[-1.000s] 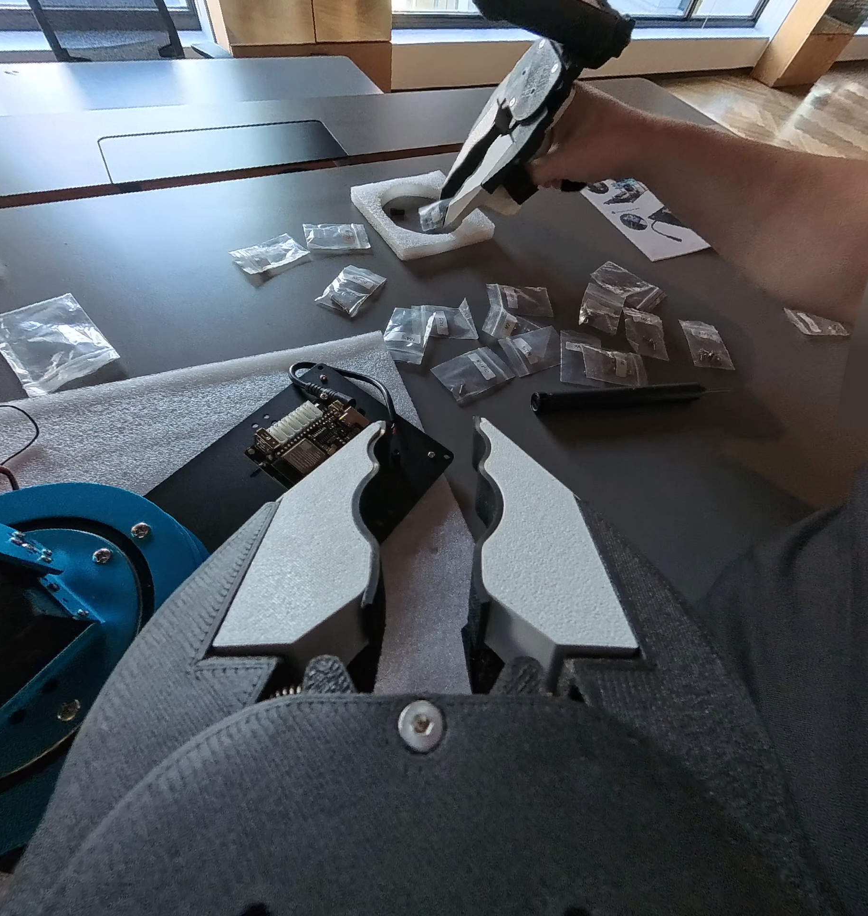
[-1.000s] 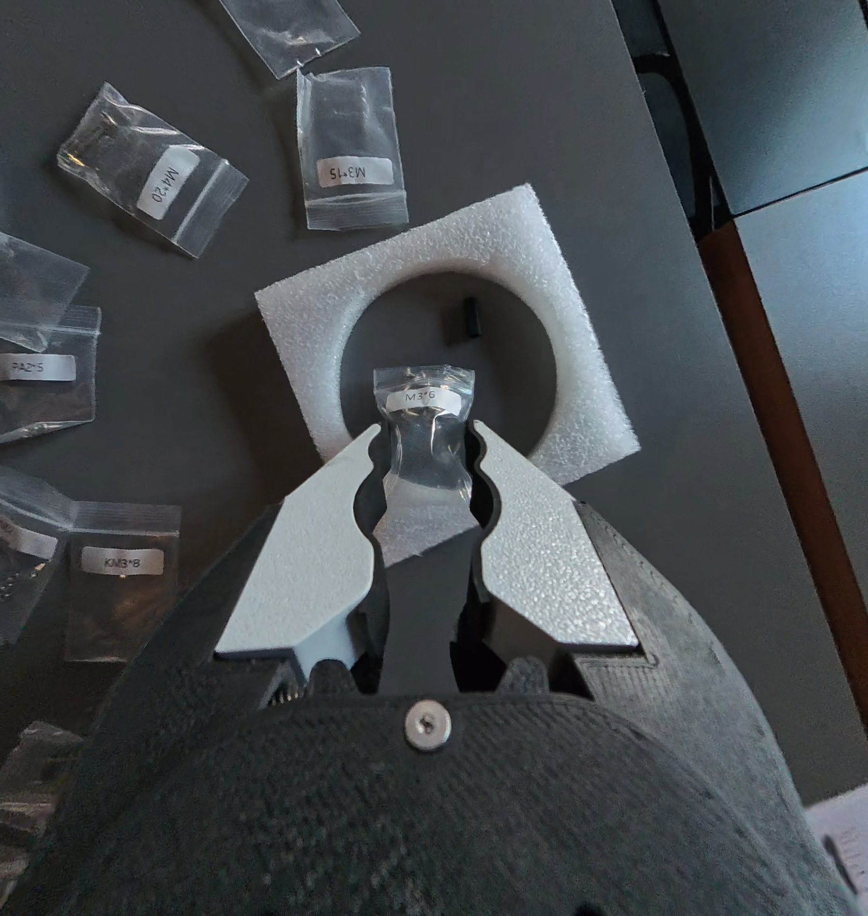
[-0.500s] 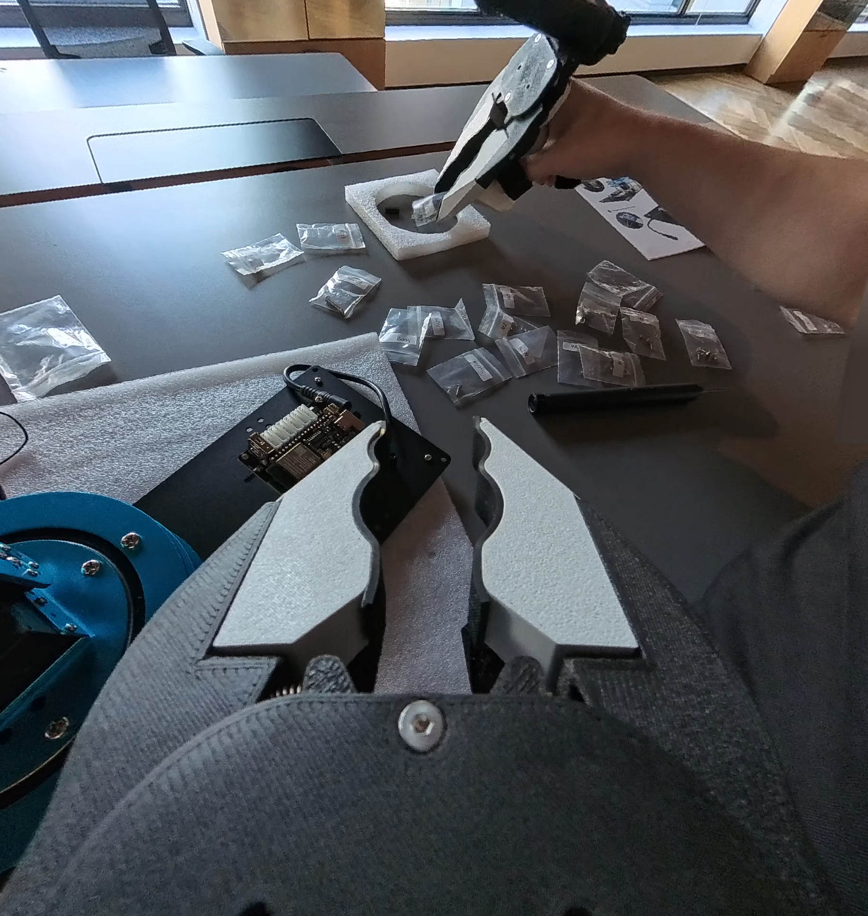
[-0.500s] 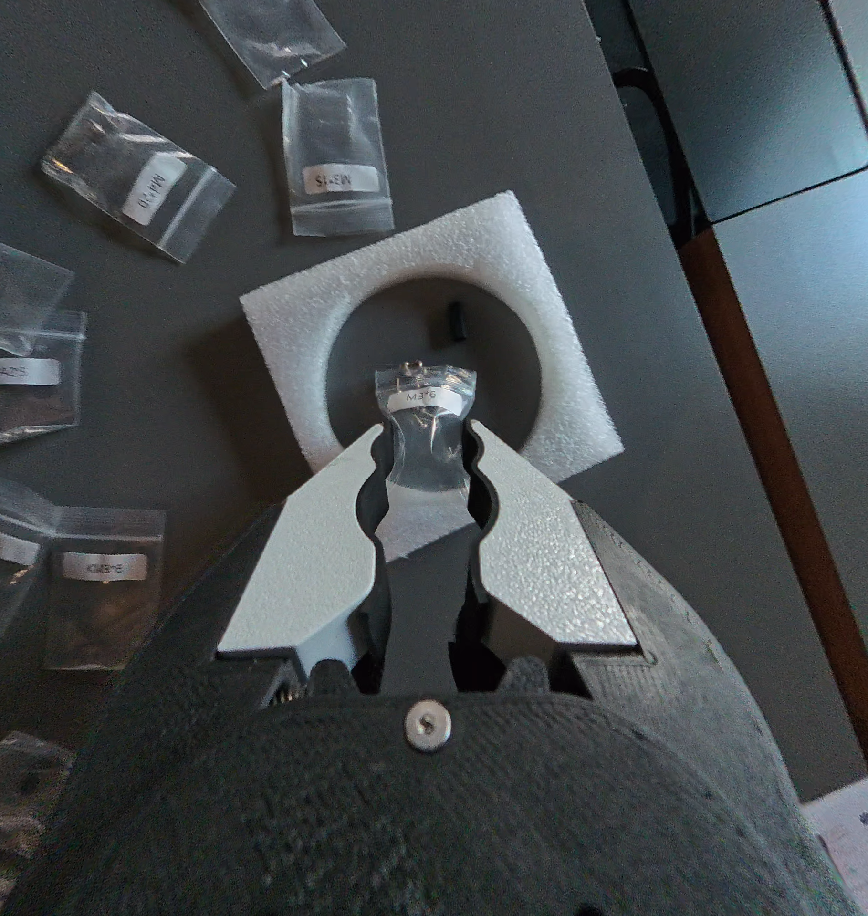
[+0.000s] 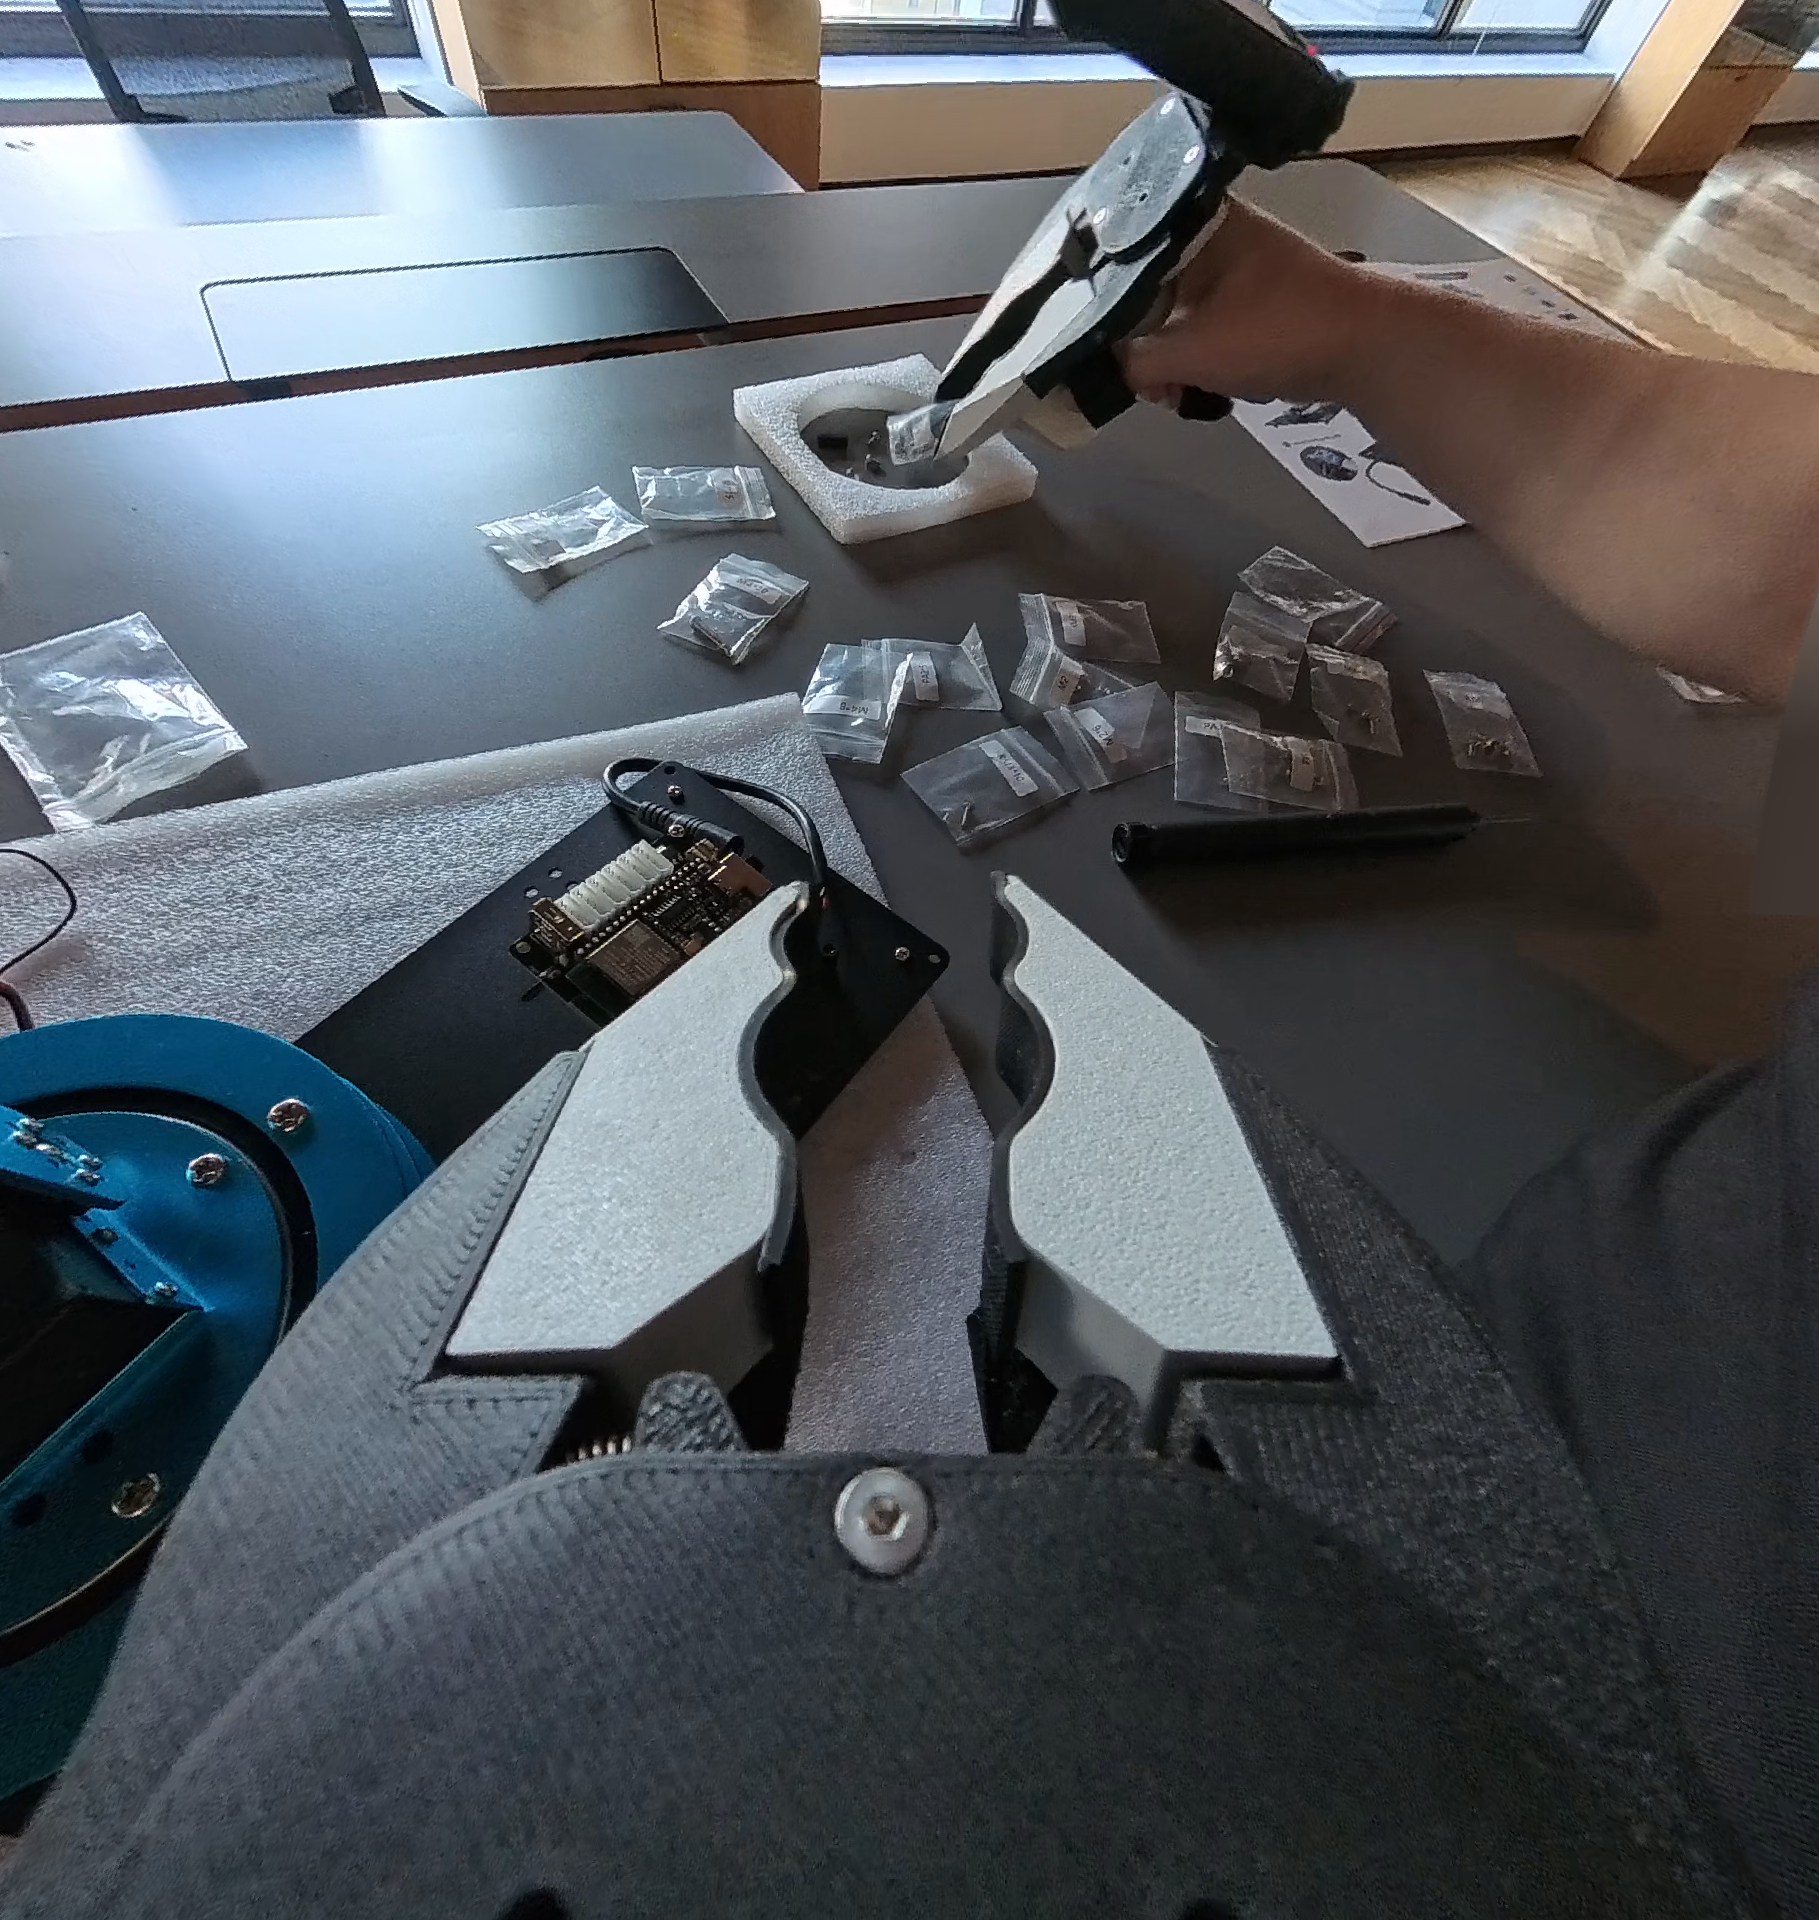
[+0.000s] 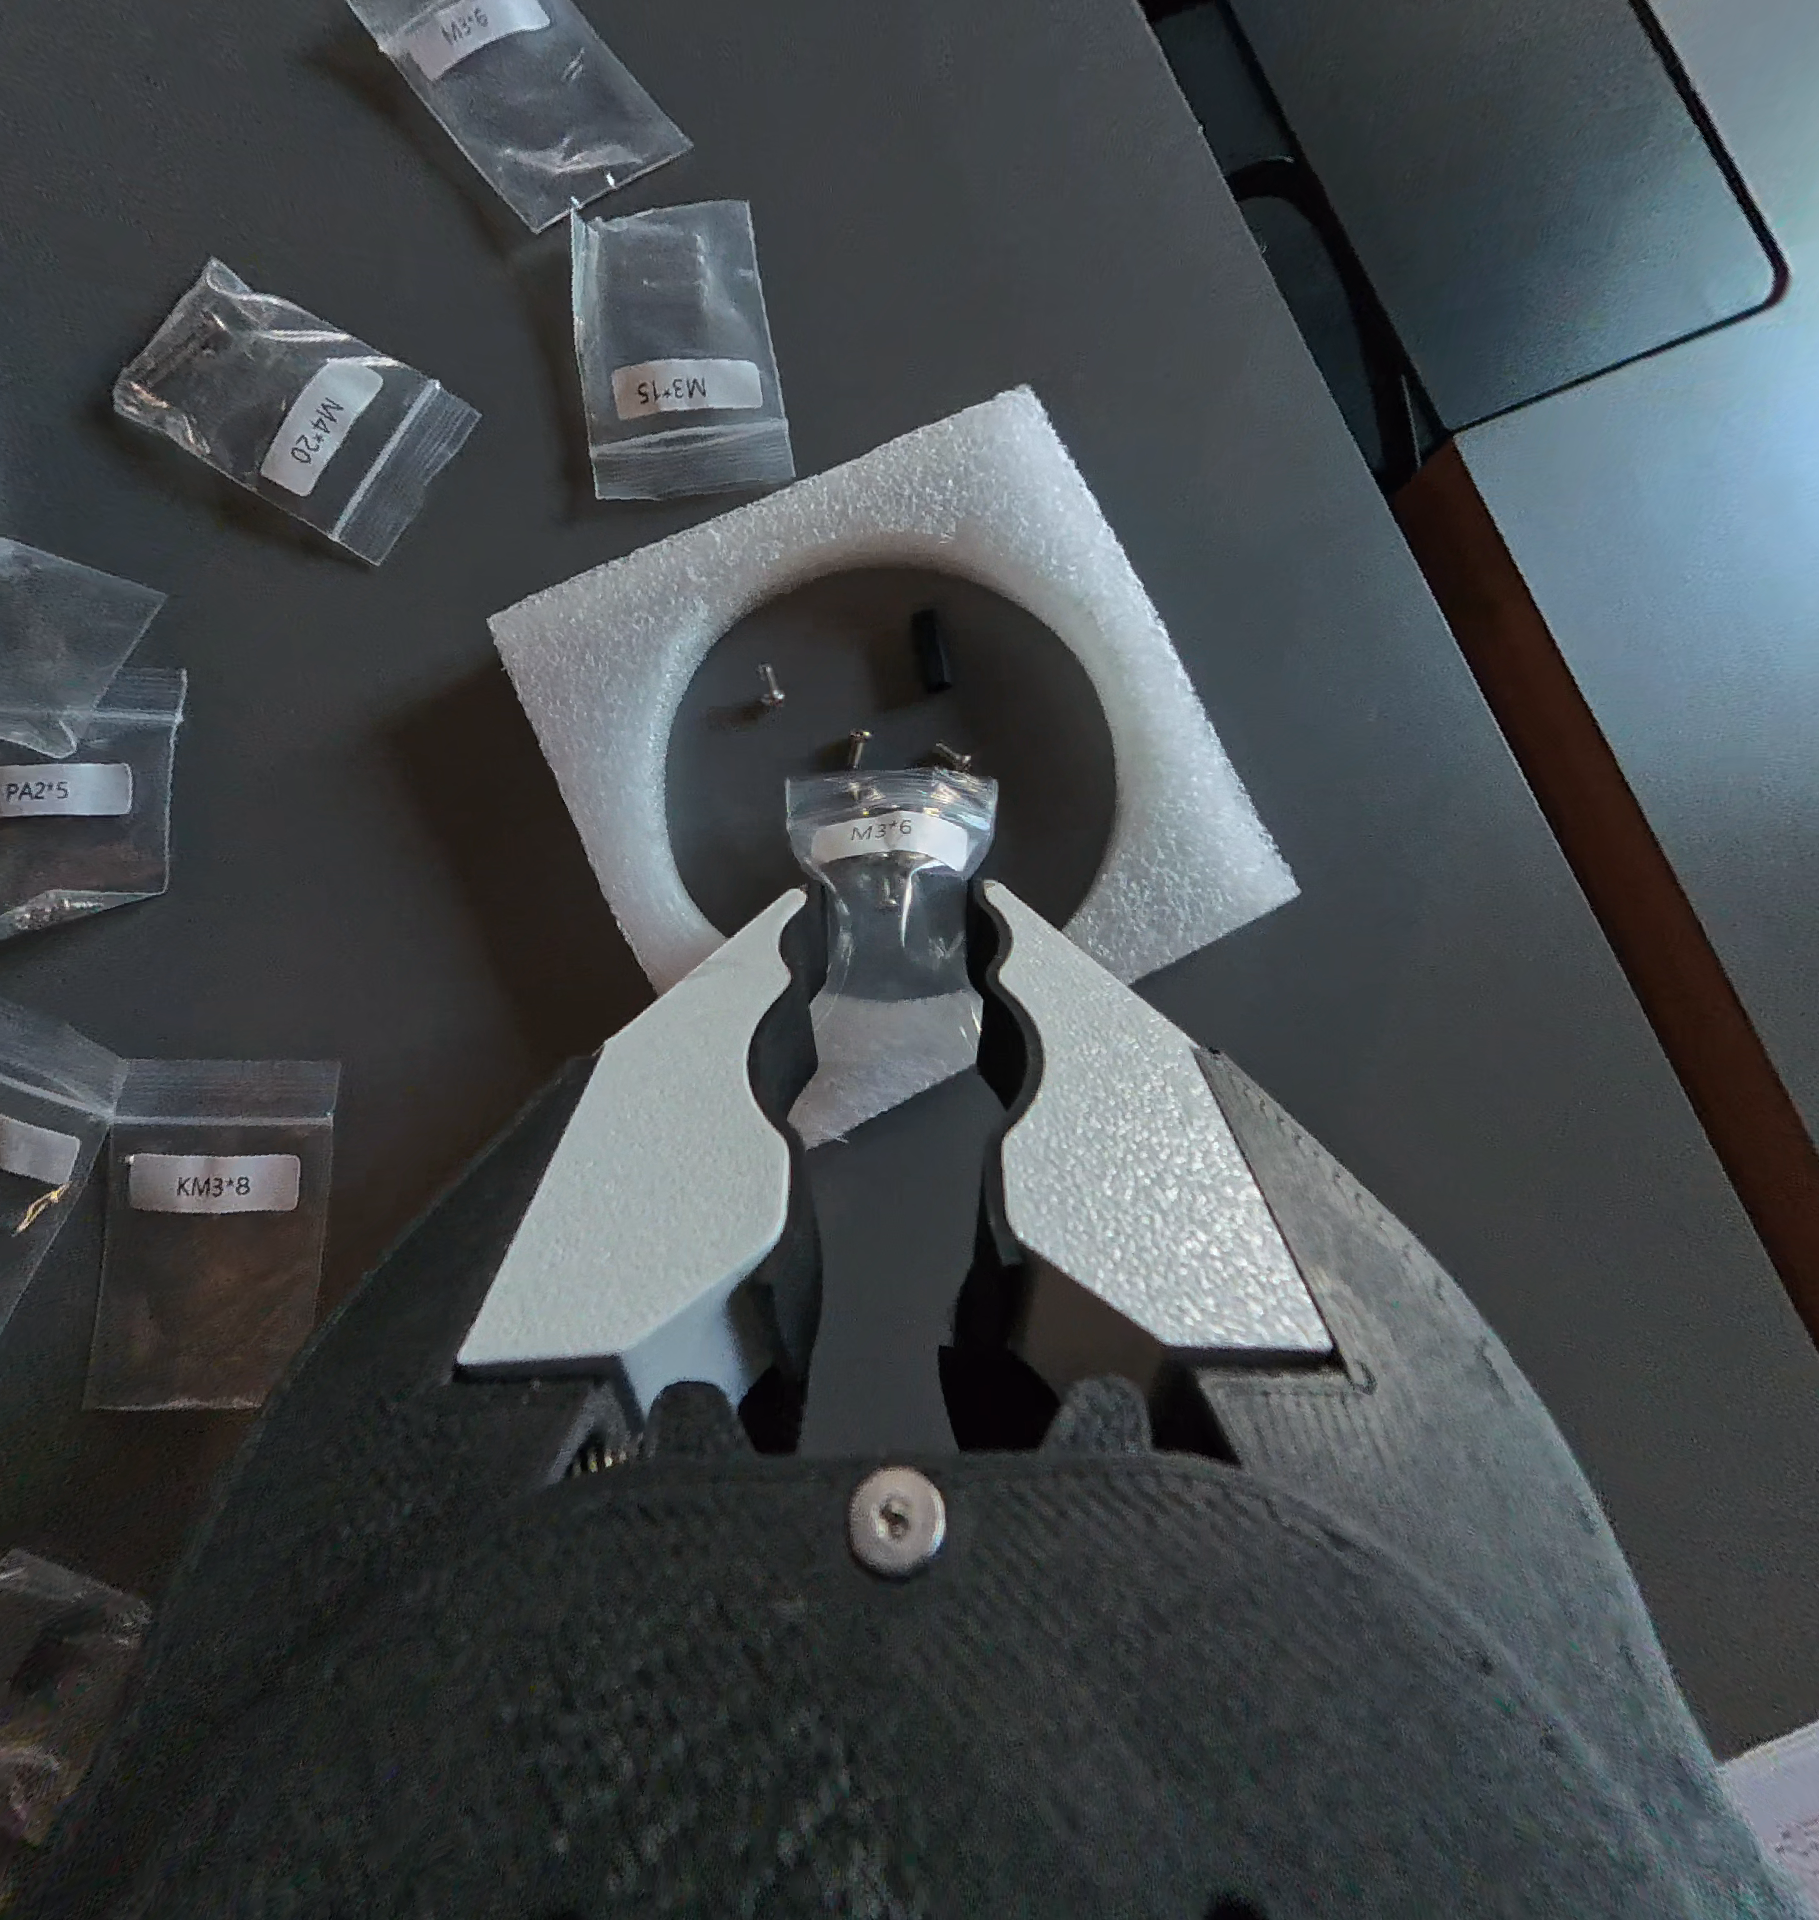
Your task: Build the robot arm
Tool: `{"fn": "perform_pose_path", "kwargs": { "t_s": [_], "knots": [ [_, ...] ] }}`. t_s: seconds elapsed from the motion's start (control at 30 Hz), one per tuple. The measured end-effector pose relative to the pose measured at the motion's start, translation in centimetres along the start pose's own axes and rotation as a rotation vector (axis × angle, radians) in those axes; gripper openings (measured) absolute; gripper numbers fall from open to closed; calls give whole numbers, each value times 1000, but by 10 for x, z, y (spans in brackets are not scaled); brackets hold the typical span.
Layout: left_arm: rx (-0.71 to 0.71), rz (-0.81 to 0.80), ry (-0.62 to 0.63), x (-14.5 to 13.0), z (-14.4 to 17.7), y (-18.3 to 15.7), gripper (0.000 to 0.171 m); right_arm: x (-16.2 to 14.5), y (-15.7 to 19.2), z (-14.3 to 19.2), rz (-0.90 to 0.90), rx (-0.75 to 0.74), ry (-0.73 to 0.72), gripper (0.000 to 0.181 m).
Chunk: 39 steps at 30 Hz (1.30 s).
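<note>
My right gripper [image 6: 892, 902] is shut on a small clear zip bag [image 6: 892, 862] with a white label, held mouth-down over the round hole of a white foam square [image 6: 998, 499]. Three small screws [image 6: 851, 746] and a short black spacer [image 6: 930, 648] lie on the dark table inside the hole. The same gripper [image 5: 936, 431], bag and foam square [image 5: 972, 488] show far off in the left wrist view. My left gripper [image 5: 897, 904] is open and empty, above the edge of a black plate bearing a circuit board [image 5: 640, 914] on grey foam sheet [image 5: 261, 894].
Several labelled clear bags [image 5: 1092, 707] are scattered over the dark table [image 5: 365, 540]; more lie left of the foam [image 6: 292, 410]. A black screwdriver [image 5: 1300, 831] lies to the right. A blue metal ring assembly [image 5: 157, 1164] sits lower left. A printed sheet [image 5: 1352, 468] lies behind the person's forearm [image 5: 1559, 468]. Across from one pair of fingers to the other is roughly 35 cm. Measured from the fingertips, the short black spacer [image 6: 930, 648] is 5 cm or so from the right gripper and 35 cm from the left. It is also in sight in the left wrist view [image 5: 828, 441].
The right gripper has tipped the bag lower into the foam hole, and screws have dropped out onto the table inside it. The left gripper has stayed open and nearly still.
</note>
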<state>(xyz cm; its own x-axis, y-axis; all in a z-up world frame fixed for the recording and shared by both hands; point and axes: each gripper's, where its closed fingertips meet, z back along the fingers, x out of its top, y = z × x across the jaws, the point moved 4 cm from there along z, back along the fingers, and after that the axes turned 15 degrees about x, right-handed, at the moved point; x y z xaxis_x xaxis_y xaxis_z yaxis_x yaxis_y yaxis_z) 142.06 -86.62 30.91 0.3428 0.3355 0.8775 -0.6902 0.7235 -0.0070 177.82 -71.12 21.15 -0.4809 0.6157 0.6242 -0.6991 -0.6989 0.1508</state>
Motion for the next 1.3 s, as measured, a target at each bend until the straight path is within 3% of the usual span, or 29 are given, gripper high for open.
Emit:
{"fn": "perform_pose_path", "kwargs": {
  "t_s": [0.27, 0.47, 1.3],
  "knots": [
    [-10, -14, 5, 2, -2, -3, 31, -1, 3, 11, -10, -1, -107, 25],
    [-17, -29, 8, 5, -3, -5, 31, -5, 4, 7, 18, -18, -32, 25],
    [-11, -6, -7, 1, 4, -5, 31, -1, 8, 5, 49, -34, 42, 24]
  ]
}}
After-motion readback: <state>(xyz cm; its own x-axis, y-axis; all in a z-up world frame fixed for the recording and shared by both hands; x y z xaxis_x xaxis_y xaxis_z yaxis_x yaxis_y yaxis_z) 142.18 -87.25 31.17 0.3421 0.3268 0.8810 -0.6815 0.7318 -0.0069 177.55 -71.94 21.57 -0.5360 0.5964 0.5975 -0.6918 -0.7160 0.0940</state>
